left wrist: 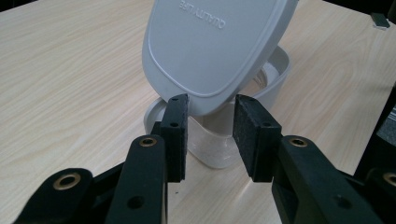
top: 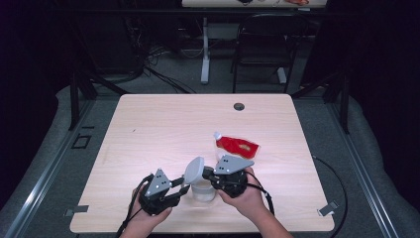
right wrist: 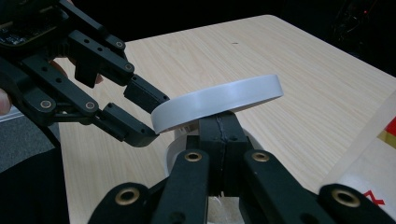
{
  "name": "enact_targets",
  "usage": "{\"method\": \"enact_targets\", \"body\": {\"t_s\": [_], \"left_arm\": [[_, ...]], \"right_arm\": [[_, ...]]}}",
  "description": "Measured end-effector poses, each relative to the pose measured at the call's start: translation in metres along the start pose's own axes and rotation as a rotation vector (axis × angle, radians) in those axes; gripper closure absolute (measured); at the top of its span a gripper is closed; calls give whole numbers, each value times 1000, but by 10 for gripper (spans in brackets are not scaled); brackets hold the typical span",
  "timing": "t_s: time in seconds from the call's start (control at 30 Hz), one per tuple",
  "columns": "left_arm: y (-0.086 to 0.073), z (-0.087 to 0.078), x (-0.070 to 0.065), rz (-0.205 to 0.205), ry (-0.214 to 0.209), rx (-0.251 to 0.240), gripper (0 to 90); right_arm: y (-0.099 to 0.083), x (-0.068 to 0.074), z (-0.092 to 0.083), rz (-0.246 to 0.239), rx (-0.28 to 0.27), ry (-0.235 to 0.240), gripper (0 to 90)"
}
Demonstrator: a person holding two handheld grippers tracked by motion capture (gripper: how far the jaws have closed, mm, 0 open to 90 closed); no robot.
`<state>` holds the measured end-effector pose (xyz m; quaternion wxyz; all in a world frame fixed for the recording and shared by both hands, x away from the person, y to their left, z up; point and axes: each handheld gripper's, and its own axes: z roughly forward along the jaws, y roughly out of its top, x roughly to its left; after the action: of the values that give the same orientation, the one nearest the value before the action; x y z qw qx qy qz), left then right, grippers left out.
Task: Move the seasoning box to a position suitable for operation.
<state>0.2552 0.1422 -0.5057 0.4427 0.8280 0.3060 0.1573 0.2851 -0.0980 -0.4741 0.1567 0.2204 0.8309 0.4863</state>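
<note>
A small white container (top: 203, 192) stands near the table's front edge with its white lid (top: 194, 170) tilted up over it. In the left gripper view my left gripper (left wrist: 210, 126) is open, its pads either side of the lid's lower edge (left wrist: 210, 46), above the container (left wrist: 210, 149). The right gripper view has that left gripper (right wrist: 147, 112) with one finger above and one below the lid's rim (right wrist: 219, 100). My right gripper (right wrist: 219, 126) is shut, its jaws pressed together over the container's near rim (right wrist: 175, 149), under the lid. From above, both grippers (top: 184, 187) (top: 205, 174) meet at the container.
A red and white pouch (top: 236, 145) lies flat on the wooden table (top: 163, 124) just behind the right gripper. A cable hole (top: 239, 106) sits near the far edge. A black chair (top: 262, 44) and a desk leg stand beyond the table.
</note>
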Motion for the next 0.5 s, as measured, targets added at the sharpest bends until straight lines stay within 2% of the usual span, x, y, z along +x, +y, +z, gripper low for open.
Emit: {"method": "enact_targets", "body": {"t_s": [0.17,0.33,0.4,0.5], "left_arm": [[0,-1,-1,-2,7,-8,678],[3,-1,-6,10,14,-27,605],[4,1,-10,27,35,-35,577],[4,4,-11,21,58,-35,568]], "right_arm": [[0,0,-1,7,-7,2,900],[1,2,0,5,-11,2,900],[2,2,0,4,-13,6,900],[2,3,0,4,-19,9,900]]}}
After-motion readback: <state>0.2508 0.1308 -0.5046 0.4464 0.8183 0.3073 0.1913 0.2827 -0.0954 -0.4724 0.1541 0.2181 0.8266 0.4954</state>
